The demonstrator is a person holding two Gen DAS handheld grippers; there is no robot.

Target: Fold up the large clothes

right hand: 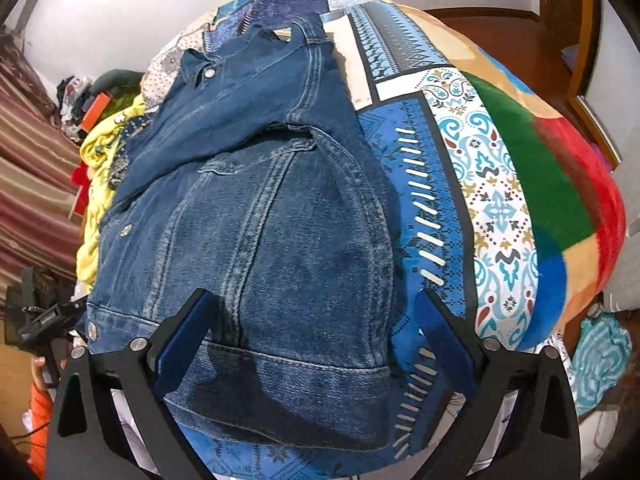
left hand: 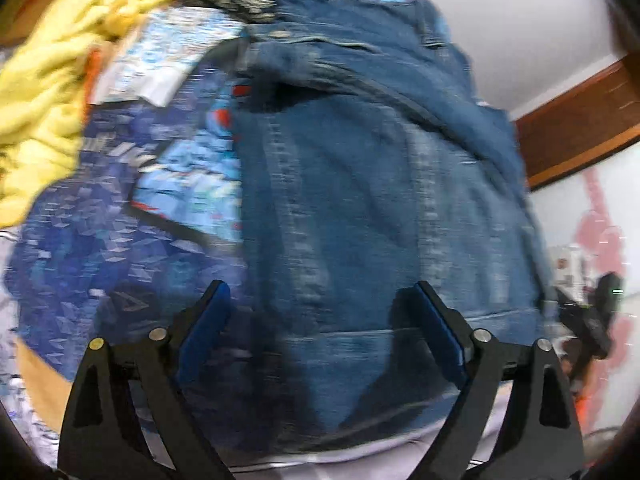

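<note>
A blue denim jacket [right hand: 256,208] lies spread on a patterned blue bedspread [right hand: 424,184], hem toward me, one sleeve folded across its upper part. It fills the blurred left wrist view [left hand: 360,200] too. My left gripper [left hand: 320,296] is open and empty, jaws wide above the jacket's hem. My right gripper [right hand: 316,304] is open and empty, jaws wide over the hem's right corner. The left gripper also shows at the right wrist view's left edge [right hand: 40,320].
A yellow garment [left hand: 44,76] lies heaped left of the jacket, also in the right wrist view [right hand: 96,184]. A green, red and blue fleece blanket [right hand: 560,184] lies to the right. A wooden bed frame [left hand: 580,128], a striped curtain [right hand: 28,168] and a white wall [right hand: 100,12] surround the bed.
</note>
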